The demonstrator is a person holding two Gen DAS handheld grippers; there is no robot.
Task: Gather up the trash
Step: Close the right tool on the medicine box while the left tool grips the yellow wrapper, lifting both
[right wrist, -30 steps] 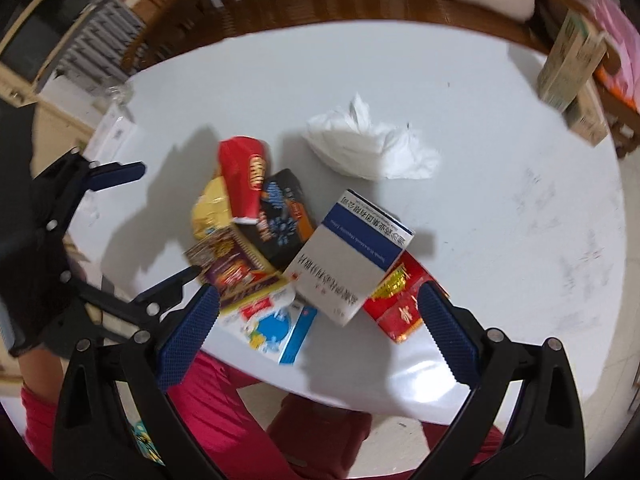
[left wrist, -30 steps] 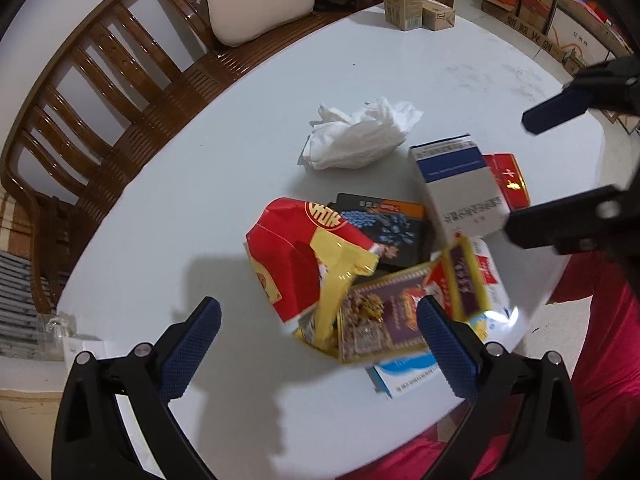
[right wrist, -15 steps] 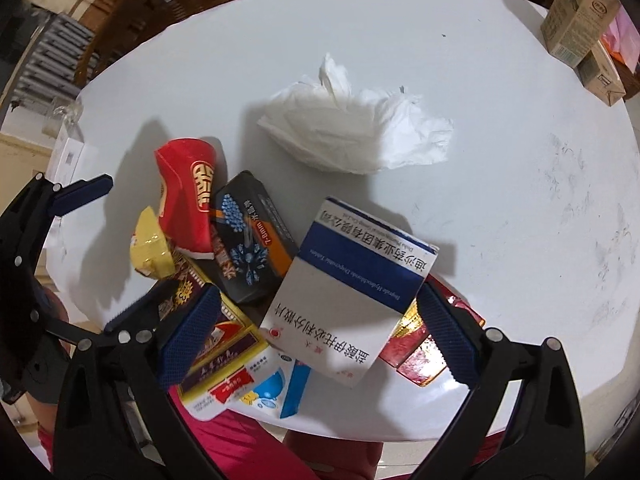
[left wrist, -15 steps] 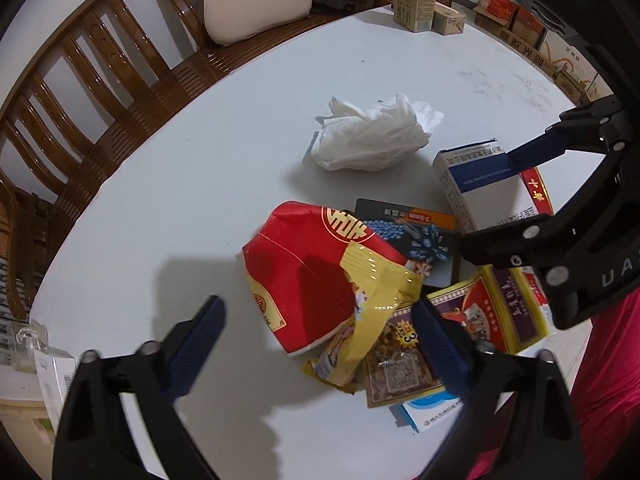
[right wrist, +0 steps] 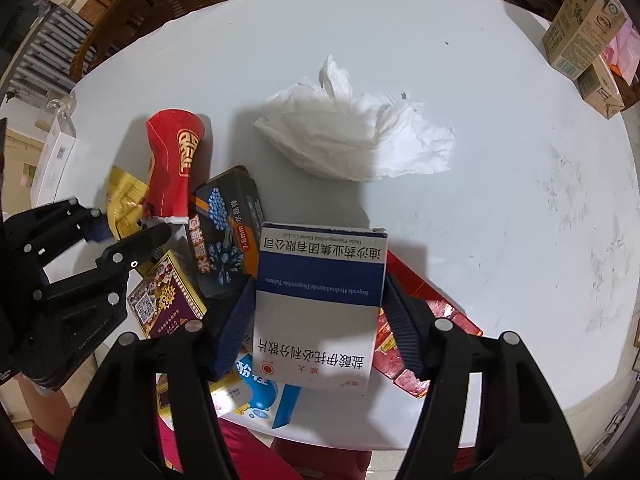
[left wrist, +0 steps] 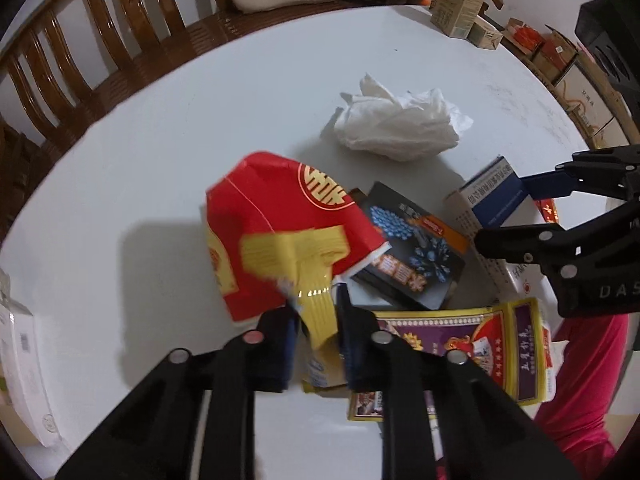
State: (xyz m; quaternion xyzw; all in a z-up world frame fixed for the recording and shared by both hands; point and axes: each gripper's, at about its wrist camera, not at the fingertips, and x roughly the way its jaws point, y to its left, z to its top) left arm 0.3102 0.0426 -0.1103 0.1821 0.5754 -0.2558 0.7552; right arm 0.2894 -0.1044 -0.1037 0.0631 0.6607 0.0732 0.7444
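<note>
Closed in since a second ago: left gripper (left wrist: 316, 328) pinching yellow wrapper (left wrist: 308, 276), right gripper (right wrist: 318, 312) clamping medicine box (right wrist: 320, 304). Tissue (right wrist: 356, 144) well beyond both, on table (right wrist: 500, 200).

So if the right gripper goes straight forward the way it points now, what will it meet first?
The right gripper already has the white and blue medicine box between its fingers. Past the box's far edge, the crumpled white tissue looks next in line, though depth is unclear.
</note>
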